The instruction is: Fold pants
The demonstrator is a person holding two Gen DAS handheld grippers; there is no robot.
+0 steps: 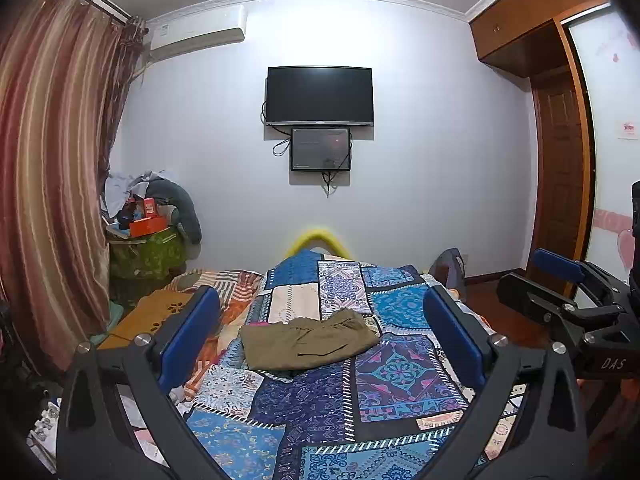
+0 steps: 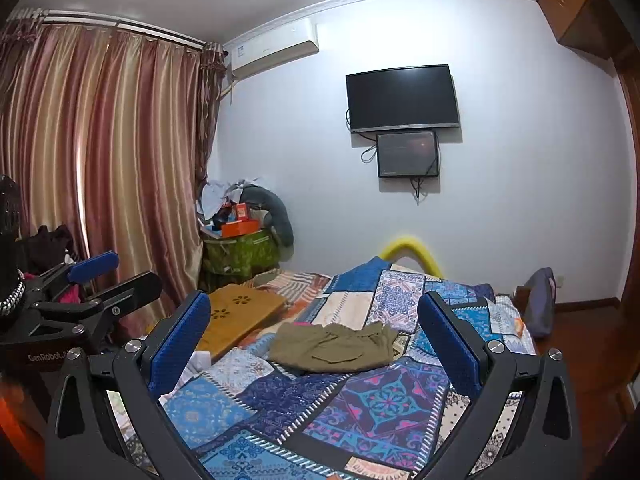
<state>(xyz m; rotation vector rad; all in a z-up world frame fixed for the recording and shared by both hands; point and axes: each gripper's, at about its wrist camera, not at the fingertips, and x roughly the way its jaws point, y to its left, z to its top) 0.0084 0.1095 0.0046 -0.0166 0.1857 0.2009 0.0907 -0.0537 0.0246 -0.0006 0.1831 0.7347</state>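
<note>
Olive-green pants (image 1: 310,343) lie folded into a compact rectangle on the patchwork bedspread (image 1: 308,404), mid-bed. They also show in the right wrist view (image 2: 335,346). My left gripper (image 1: 320,320) is open and empty, held above the near part of the bed, well short of the pants. My right gripper (image 2: 314,320) is open and empty, likewise above the near bed. The right gripper shows at the right edge of the left wrist view (image 1: 560,276), and the left gripper at the left edge of the right wrist view (image 2: 108,276).
A yellow-brown wooden board (image 2: 236,316) lies on the bed's left side. A cluttered green-covered stand (image 2: 240,252) sits by the curtain (image 2: 100,168). A TV (image 1: 319,95) hangs on the far wall. A grey bag (image 2: 540,300) and wooden floor lie right of the bed.
</note>
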